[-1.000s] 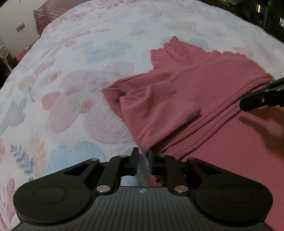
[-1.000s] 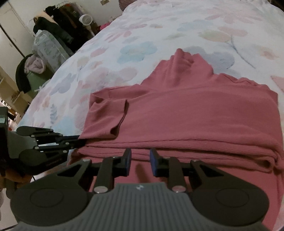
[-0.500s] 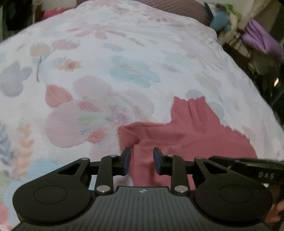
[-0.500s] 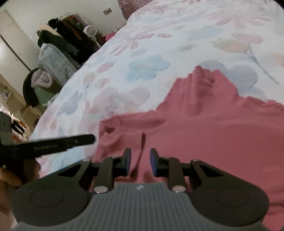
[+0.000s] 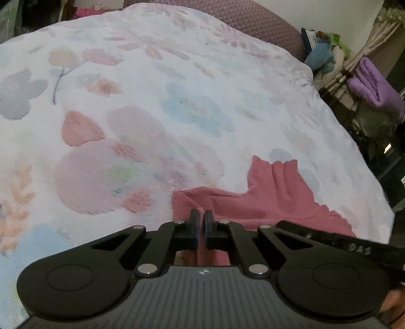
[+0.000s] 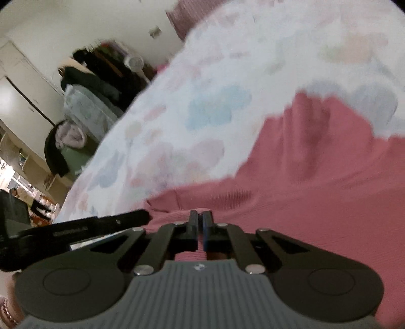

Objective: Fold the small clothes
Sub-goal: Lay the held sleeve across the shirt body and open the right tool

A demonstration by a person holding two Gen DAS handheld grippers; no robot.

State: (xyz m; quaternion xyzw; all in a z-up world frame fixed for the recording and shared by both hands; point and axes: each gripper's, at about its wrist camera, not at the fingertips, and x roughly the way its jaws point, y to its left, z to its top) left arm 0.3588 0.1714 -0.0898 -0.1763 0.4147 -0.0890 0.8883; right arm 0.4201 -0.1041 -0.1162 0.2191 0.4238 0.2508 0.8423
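Observation:
A pink ribbed garment (image 5: 273,197) lies on a floral blanket (image 5: 152,114). My left gripper (image 5: 201,217) is shut on a pinched fold of the pink garment near its left edge. My right gripper (image 6: 201,219) is shut on the pink garment (image 6: 316,172) too, a little to the right of the left one. The left gripper's finger (image 6: 106,225) shows in the right wrist view at the left. The right gripper's finger (image 5: 341,243) shows in the left wrist view at the lower right. The right wrist view is blurred.
A purple pillow (image 5: 253,20) lies at the bed's far end. Stuffed toys and a purple cloth (image 5: 374,88) lie past the bed's right edge. Dark clothes, a fan (image 6: 134,63) and bags stand left of the bed.
Both grippers went from open to shut on the pink garment's near-left part. Both came in low over the garment, and the right wrist view tilted.

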